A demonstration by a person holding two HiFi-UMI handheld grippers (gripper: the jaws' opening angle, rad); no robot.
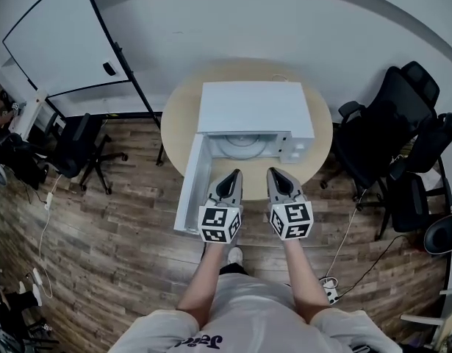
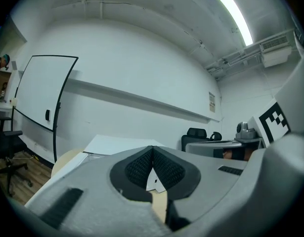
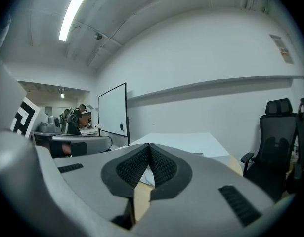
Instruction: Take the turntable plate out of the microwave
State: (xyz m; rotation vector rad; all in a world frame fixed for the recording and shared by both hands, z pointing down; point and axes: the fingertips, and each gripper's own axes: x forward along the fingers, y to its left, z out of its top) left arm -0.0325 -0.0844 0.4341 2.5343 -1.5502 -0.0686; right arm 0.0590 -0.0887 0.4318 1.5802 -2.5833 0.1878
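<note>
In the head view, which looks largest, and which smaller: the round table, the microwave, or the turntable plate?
Largest: round table.
Then: microwave, its door open.
Smallest: turntable plate; only its front part shows inside the microwave.

- White, box-shaped microwave [image 1: 255, 107]: standing upright near the middle of a round, light wooden table [image 1: 176, 123], plain flat top uppermost, opening turned toward the person.
- White microwave door [image 1: 192, 186]: swung wide open on the left side, reaching out past the table's edge toward the person and leaving the cavity exposed.
- Pale grey, round turntable plate [image 1: 242, 145]: lying flat on the cavity floor, inside the microwave, roughly centred in the opening; only partly seen below the top panel.
- White control panel [image 1: 299, 147]: right of the opening, details too small to make out.
</note>
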